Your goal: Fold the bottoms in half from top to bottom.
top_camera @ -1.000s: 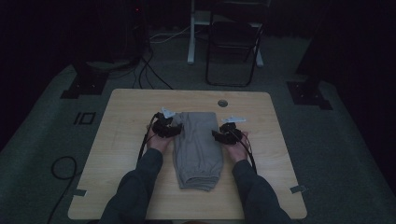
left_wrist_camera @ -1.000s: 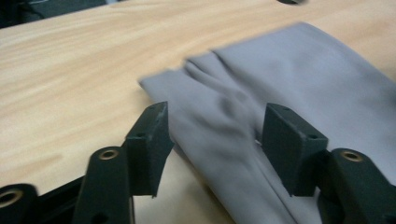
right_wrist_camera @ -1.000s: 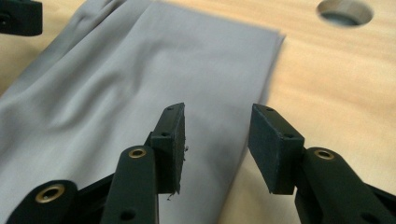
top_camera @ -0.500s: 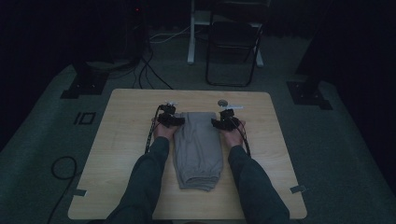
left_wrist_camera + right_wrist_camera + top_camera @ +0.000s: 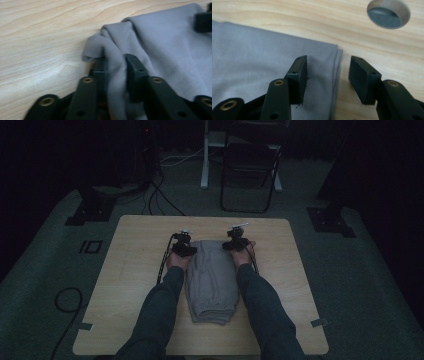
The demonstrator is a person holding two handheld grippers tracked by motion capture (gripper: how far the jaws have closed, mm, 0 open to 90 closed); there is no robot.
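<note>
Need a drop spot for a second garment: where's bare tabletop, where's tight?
Bare table runs wide left of the folded grey garment, and right of it to the edge. A strip is free beyond both claws, apart from the round hole. Crowded: the middle, with garment, forearms, left claw and right claw.

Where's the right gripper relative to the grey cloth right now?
In the high view the right gripper sits at the folded grey cloth's far right corner, its open jaws straddling that edge, near the table's round hole.

Wooden table (image 5: 135, 270) with round hole (image 5: 388, 17); folding chair (image 5: 250, 165) behind; cables (image 5: 155, 190) on floor.
</note>
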